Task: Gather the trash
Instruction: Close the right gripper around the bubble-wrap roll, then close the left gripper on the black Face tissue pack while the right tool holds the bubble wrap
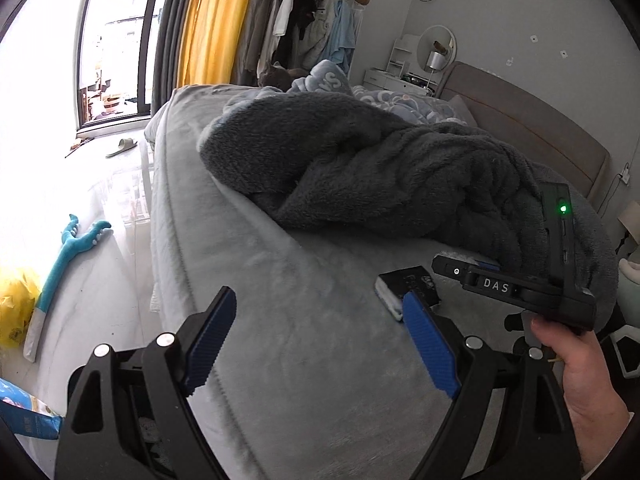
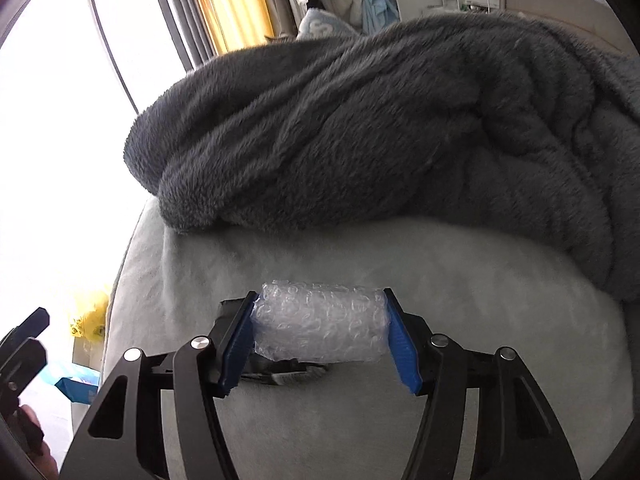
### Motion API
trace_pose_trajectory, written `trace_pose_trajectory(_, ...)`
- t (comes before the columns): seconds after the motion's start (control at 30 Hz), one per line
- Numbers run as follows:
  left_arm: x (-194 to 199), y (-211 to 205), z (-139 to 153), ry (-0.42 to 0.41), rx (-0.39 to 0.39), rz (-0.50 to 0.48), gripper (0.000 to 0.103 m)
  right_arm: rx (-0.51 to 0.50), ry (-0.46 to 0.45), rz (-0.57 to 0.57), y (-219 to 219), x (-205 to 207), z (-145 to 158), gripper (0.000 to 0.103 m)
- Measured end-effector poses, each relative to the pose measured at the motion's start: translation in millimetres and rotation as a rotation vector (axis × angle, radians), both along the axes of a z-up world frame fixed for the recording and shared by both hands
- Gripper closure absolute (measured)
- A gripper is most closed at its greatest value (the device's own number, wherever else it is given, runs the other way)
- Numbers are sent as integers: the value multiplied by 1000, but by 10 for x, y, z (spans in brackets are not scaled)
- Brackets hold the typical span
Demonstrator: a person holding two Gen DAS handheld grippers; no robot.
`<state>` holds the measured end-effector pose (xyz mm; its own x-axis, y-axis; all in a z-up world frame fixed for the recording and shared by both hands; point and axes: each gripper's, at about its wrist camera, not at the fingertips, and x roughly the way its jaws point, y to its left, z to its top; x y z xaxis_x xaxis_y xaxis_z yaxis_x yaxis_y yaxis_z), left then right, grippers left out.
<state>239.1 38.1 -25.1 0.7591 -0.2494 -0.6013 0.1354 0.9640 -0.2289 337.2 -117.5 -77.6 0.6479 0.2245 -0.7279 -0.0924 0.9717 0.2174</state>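
Bubble wrap (image 2: 320, 322) lies on the bed (image 2: 360, 420), clenched endwise in my right gripper (image 2: 320, 334) for lifting; my left gripper (image 1: 320, 340) hangs released, ready for the black packet (image 1: 406, 286).

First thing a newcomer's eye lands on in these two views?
Probably the bubble wrap roll pinched between the blue pads of the right gripper, low on the pale grey bed cover. Behind it looms a heaped dark grey fleece blanket. In the left wrist view, the left gripper stands open over the bed, with a small black box just beyond it.
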Motion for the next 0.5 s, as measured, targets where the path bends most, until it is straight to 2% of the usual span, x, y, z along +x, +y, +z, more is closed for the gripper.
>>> trace_pose_trajectory(0.3,179,-418,-167,26,-45,-30,16,14,-5,-26,-534,-172,36,41)
trace_pose_trajectory(0.5,297,-766,-295,54,-16,-49,16,67,9,-33,-819,-275,22,41)
